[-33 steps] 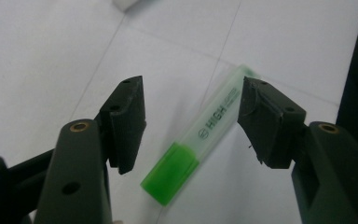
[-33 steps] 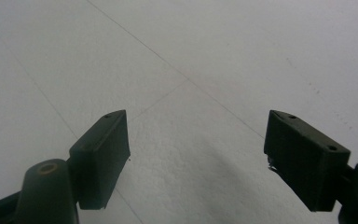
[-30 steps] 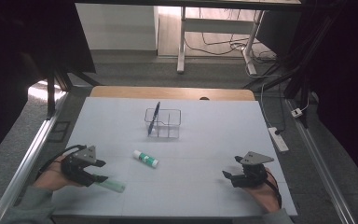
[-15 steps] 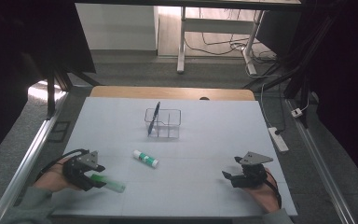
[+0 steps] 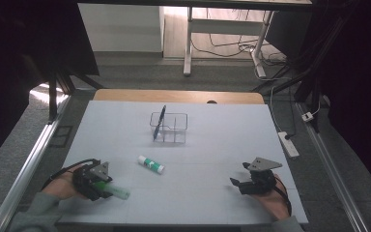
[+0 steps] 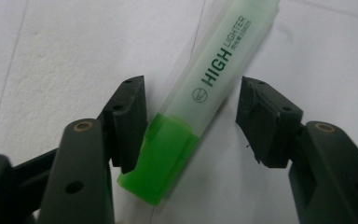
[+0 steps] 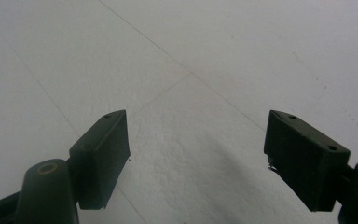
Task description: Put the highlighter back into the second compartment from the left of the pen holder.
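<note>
A green highlighter lies flat on the white table, its bright green cap toward me. My left gripper is open and straddles it at the cap end. One jaw sits close against the cap and the other stands apart from the barrel. In the high view, the left gripper is at the front left with the highlighter poking out to its right. At the front right, my right gripper rests open, and the right gripper has only bare table between its jaws.
A white glue stick with a green band lies left of the table's middle. Farther back stands a clear divided holder with a dark pen leaning in its left compartment. A power strip lies off the right edge.
My left gripper has moved toward the front edge and come down over the highlighter's cap end. The right gripper, glue stick and holder have stayed put.
</note>
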Demonstrator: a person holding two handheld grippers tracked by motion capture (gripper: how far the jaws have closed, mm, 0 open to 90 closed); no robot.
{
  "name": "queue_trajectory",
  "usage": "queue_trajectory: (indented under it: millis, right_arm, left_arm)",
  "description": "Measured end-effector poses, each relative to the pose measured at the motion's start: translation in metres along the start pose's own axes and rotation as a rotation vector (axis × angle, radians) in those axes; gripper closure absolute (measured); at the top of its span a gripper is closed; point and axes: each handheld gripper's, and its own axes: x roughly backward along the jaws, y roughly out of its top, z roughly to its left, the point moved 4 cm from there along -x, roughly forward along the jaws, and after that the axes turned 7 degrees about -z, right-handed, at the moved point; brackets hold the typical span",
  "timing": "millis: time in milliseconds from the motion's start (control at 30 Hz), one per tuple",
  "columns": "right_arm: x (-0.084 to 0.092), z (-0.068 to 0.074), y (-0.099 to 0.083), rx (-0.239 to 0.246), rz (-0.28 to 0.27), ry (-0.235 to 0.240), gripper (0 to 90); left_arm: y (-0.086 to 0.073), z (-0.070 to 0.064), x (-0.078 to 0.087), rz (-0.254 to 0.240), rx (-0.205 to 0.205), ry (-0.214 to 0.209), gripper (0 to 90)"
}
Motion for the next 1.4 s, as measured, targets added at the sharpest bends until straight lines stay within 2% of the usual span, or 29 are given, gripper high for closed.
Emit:
queue_trajectory:
  millis: [233, 533, 633, 767, 1000, 1067, 1167, 1300, 1400]
  right_arm:
    - [-0.001, 0.0, -0.001, -0.001, 0.009, 0.004, 21.9]
    - [-0.001, 0.001, -0.001, -0.001, 0.01, 0.005, 22.0]
    - [-0.001, 0.0, -0.001, 0.0, 0.009, 0.005, 22.0]
    - [-0.002, 0.001, -0.001, 0.002, 0.009, 0.007, 22.0]
    - [-0.001, 0.001, -0.001, 0.001, 0.006, 0.006, 22.0]
    - [-0.001, 0.001, -0.001, -0.002, 0.005, 0.006, 22.0]
    - [0.0, 0.001, 0.0, 0.001, -0.005, 0.004, 22.0]
    - [0.001, 0.001, 0.003, 0.001, -0.016, 0.002, 22.1]
    - [0.002, 0.002, 0.004, 0.0, -0.025, -0.001, 22.1]
  left_arm:
    - [-0.001, -0.001, 0.002, -0.015, -0.039, 0.008, 48.9]
    - [-0.005, -0.001, 0.005, 0.006, -0.062, 0.028, 52.0]
    - [-0.006, -0.001, 0.005, 0.006, -0.068, 0.017, 55.3]
    - [-0.006, 0.0, 0.006, 0.005, -0.072, 0.003, 65.4]
    - [-0.004, -0.001, 0.006, 0.002, -0.092, 0.01, 66.0]
    - [-0.002, -0.001, 0.008, -0.027, -0.09, 0.003, 66.0]
    - [0.005, -0.003, 0.016, -0.103, -0.094, 0.007, 66.0]
    - [0.016, -0.004, 0.027, -0.183, -0.1, 0.044, 66.0]
    - [0.025, -0.005, 0.03, -0.222, -0.097, 0.083, 66.0]
